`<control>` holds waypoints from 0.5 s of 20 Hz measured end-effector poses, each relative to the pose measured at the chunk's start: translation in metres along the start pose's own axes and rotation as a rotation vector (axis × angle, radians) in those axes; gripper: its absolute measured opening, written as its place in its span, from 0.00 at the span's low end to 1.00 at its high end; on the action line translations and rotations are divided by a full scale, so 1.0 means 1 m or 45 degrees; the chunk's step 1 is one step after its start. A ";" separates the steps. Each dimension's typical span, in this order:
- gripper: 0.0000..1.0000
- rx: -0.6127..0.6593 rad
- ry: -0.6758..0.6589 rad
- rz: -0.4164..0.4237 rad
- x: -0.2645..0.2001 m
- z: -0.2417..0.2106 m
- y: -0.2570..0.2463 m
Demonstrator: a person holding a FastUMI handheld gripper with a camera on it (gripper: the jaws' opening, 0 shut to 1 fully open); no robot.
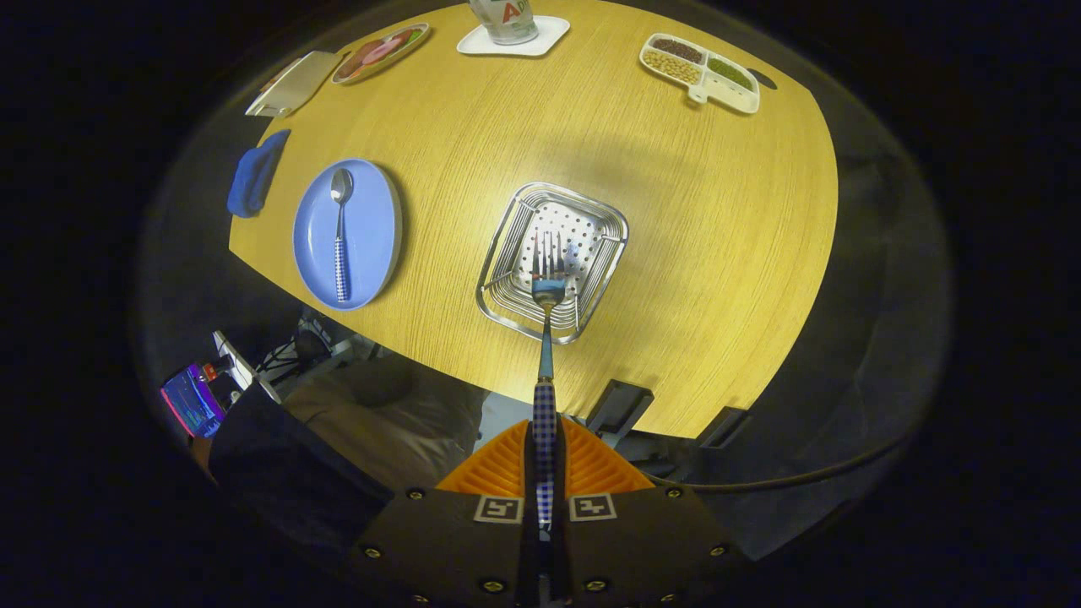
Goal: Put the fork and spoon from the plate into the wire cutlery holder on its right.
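My gripper (545, 439) is shut on the checked handle of the fork (546, 338). The fork points straight ahead, tines hanging over the square wire cutlery holder (507, 253), which stands on the wooden table (692, 219) just beyond the fingers. To the holder's left lies the blue plate (372, 228), with the spoon (340, 228) resting lengthwise on it, bowl at the far end, checked handle toward me. I am high above the table, looking down on it.
A blue cloth (253, 173) lies left of the plate. At the far side sit a white tray (291, 83), an oval plate of food (380, 52), a jar on a white coaster (511, 25) and a divided dish of beans (701, 72). A person's lap (380, 422) lies below the table's near edge.
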State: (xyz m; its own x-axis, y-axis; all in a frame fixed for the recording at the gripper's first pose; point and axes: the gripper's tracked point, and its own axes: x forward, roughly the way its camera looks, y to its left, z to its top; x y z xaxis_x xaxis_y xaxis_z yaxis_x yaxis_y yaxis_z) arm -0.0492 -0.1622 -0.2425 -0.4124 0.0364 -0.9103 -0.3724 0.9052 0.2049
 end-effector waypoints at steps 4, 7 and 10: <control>0.05 0.012 0.105 -0.015 0.005 0.016 -0.008; 0.05 0.020 0.151 -0.027 0.010 0.024 -0.012; 0.07 0.028 0.170 -0.027 0.015 0.033 -0.013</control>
State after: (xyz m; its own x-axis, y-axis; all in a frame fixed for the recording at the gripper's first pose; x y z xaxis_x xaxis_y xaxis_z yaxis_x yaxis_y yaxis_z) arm -0.0233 -0.1592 -0.2700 -0.5122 -0.0384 -0.8580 -0.3647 0.9142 0.1768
